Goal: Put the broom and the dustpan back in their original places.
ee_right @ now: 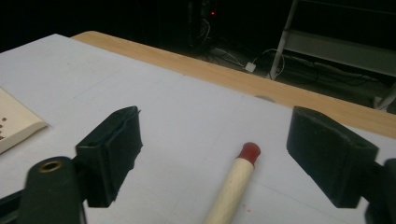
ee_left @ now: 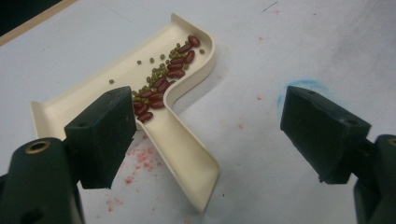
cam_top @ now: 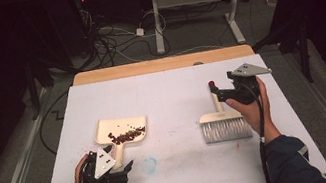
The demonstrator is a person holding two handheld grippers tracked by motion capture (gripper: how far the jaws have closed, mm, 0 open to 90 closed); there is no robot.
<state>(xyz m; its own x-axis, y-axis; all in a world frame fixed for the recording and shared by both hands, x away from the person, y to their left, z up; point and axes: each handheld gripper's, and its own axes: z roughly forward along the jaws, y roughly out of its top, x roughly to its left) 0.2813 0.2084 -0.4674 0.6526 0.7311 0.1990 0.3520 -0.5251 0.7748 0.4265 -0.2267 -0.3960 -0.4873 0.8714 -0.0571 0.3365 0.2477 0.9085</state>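
My left tool (ee_left: 205,135) gaping over dustpan (ee_left: 182,140) handle, near-left on bench (cam_top: 176,89); beans (ee_left: 161,79) inside. Right tool (ee_right: 233,158) gaping astride brush (ee_right: 233,184) handle. Risk: off-centre grab tips pan, spills beans.

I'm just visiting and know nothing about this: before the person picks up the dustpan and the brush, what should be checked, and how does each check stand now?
1. Left gripper open: ok, fingers spread wide.
2. Dustpan handle between the left fingers: ok, though nearer one finger.
3. Beans inside the dustpan: ok, heaped in the pan, none seen on the table.
4. Right gripper open: ok.
5. Brush handle between the right fingers: ok, red tip pointing ahead.
6. Brush lying flat on the table: ok.
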